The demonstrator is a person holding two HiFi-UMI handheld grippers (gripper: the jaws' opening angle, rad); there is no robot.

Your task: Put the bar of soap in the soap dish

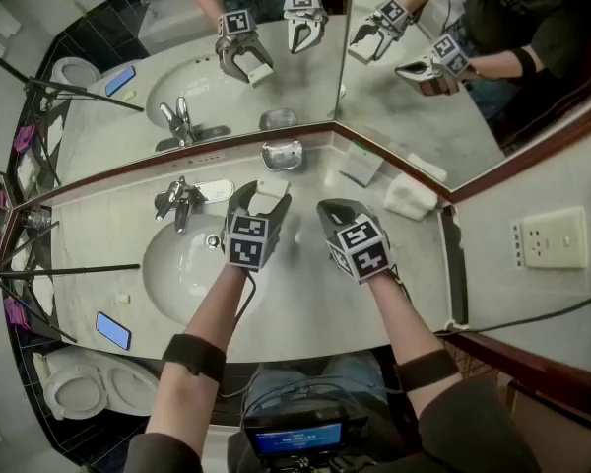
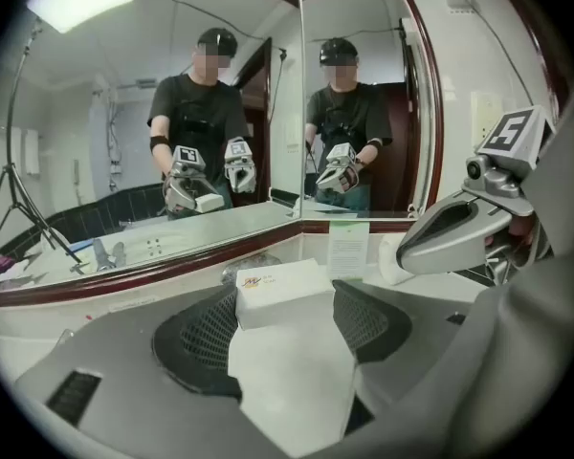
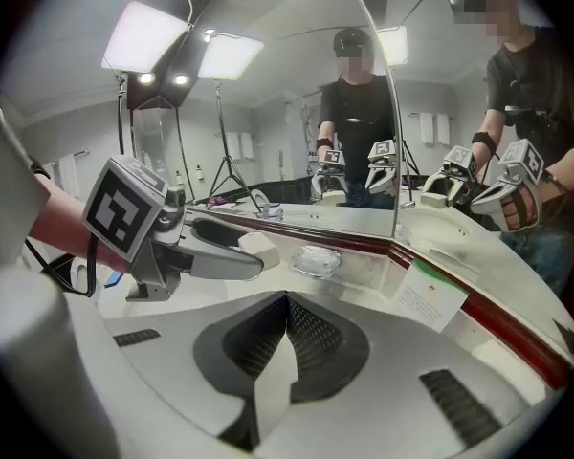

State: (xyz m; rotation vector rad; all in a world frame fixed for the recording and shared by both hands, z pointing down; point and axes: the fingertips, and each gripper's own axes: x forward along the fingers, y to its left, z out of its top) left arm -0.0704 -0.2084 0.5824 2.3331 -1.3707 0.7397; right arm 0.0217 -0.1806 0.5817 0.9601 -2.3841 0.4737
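Bar of soap: the bar of soap [image 2: 281, 292] is in a white carton with a small print on top; it sits between the jaws of the left gripper [image 1: 264, 201], near the mirror and a little short of the soap dish
Left jaws: standing rather wide, pinching the carton on two opposite side faces; the mirror shows it held clear of the counter [image 1: 305, 294]
Right jaws: the right gripper [image 3: 287, 306] has its jaws pressed together with nothing between them; it hangs just beside the left one
Soap dish: the soap dish [image 1: 281, 154] is small, of clear glass, at the back of the counter against the foot of the mirror; it looks empty
Weight: probably light, one gripper is enough
Stiffness: thin card over a hard bar, so firm as a whole, but a hard squeeze would likely dent the card
Slip: dry card against ribbed pads should hold well
Where to hold: the present grip at mid-height of the sides seems right, because the underside stays free to go into the dish
Care: the glass dish may slide or chip, so the carton should be set down softly
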